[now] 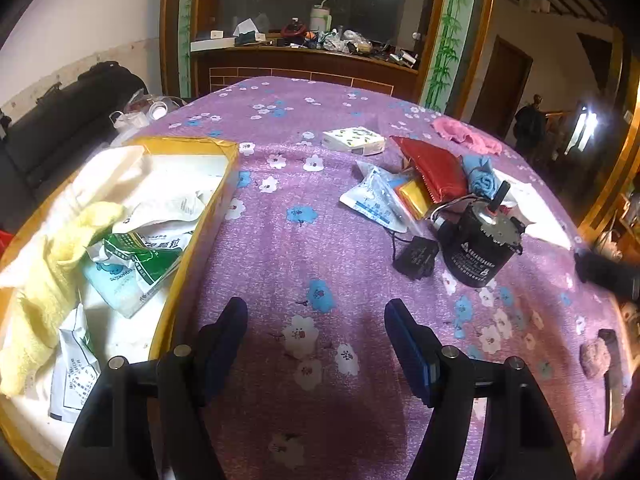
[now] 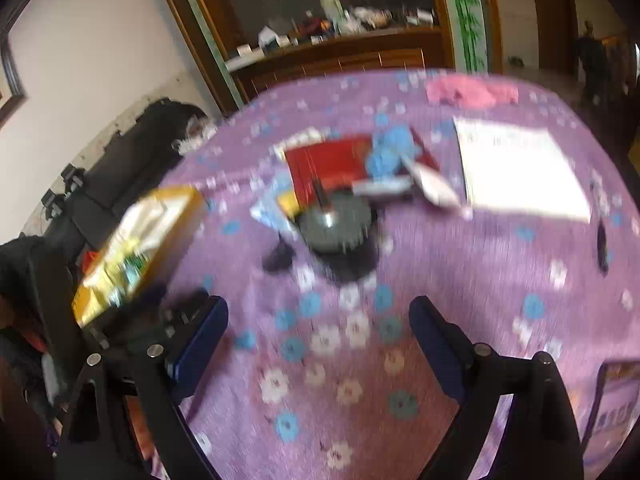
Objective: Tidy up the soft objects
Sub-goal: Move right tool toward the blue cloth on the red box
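Left tool [image 1: 316, 340] released, nothing between its blue pads, low centre of frame over the purple floral bench [image 1: 320, 248]. Right tool [image 2: 320, 344] likewise spread wide and empty, its view motion-blurred. Yellow box [image 1: 224, 184] at left of the left view holds a pale yellow towel [image 1: 60, 248] and white packets [image 1: 160, 216]. Mid right: black cylinder motor [image 1: 476, 252], with a red pouch [image 1: 436, 168] and a blue cloth [image 1: 482, 178] just behind it. Tissue pack [image 1: 354, 140] beyond. Pink cloth [image 1: 468, 134] at the far upper right edge of the bench.
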A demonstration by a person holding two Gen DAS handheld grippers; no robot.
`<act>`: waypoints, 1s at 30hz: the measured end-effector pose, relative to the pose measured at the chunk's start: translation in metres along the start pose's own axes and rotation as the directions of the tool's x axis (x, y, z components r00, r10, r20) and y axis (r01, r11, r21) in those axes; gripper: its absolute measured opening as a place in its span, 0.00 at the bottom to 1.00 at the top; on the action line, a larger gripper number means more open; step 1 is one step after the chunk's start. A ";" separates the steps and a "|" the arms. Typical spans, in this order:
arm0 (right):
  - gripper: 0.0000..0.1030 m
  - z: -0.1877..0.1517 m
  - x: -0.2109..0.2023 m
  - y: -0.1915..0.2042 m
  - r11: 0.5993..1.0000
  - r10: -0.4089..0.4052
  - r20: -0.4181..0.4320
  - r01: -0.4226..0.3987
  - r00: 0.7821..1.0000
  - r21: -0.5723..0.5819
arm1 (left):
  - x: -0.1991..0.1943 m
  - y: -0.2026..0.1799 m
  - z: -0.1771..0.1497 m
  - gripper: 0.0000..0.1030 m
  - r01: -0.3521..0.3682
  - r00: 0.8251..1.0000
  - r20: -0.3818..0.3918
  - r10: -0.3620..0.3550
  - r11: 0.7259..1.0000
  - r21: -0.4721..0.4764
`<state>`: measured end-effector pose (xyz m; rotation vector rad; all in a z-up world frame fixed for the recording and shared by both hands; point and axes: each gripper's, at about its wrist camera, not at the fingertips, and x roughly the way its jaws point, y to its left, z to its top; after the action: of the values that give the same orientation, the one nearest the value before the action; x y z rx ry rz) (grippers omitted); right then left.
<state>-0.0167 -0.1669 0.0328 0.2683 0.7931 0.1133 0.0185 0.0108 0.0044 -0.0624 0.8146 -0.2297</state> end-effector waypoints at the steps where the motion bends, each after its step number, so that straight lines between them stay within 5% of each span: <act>1: 0.89 0.009 0.000 -0.001 1.000 -0.008 0.011 0.008 1.000 0.003 | -0.001 0.001 0.000 0.72 0.006 1.000 0.003 -0.006 1.000 -0.002; 5: 0.89 0.049 0.009 -0.016 0.999 -0.024 0.042 0.022 0.999 0.050 | 0.000 -0.001 0.000 0.72 0.019 1.000 0.008 -0.019 1.000 -0.007; 10: 0.89 0.082 0.056 -0.053 0.988 -0.044 -0.041 0.050 0.998 0.148 | -0.001 0.000 0.000 0.72 0.036 0.999 0.015 -0.036 0.999 -0.015; 19: 0.89 0.072 0.081 -0.108 0.958 -0.043 -0.028 0.049 0.999 0.282 | -0.007 0.004 -0.001 0.72 0.069 0.997 0.035 -0.068 0.997 -0.033; 23: 0.89 0.071 0.100 -0.116 0.938 0.047 -0.040 -0.030 0.998 0.344 | -0.012 0.005 -0.001 0.72 0.063 0.997 0.048 -0.060 0.997 -0.055; 27: 0.83 0.069 0.100 -0.109 0.957 -0.044 -0.073 0.063 0.996 0.282 | -0.019 -0.006 0.022 0.72 0.142 0.990 -0.008 -0.143 0.986 -0.084; 30: 0.83 0.064 0.078 -0.117 0.944 -0.031 -0.055 0.047 0.998 0.326 | -0.023 -0.012 0.051 0.72 0.204 0.978 -0.016 -0.208 0.971 -0.123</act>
<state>0.0839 -0.2759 -0.0109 0.5663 0.8653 -0.0516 0.0381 0.0027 0.0575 -0.2592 0.8504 -0.3781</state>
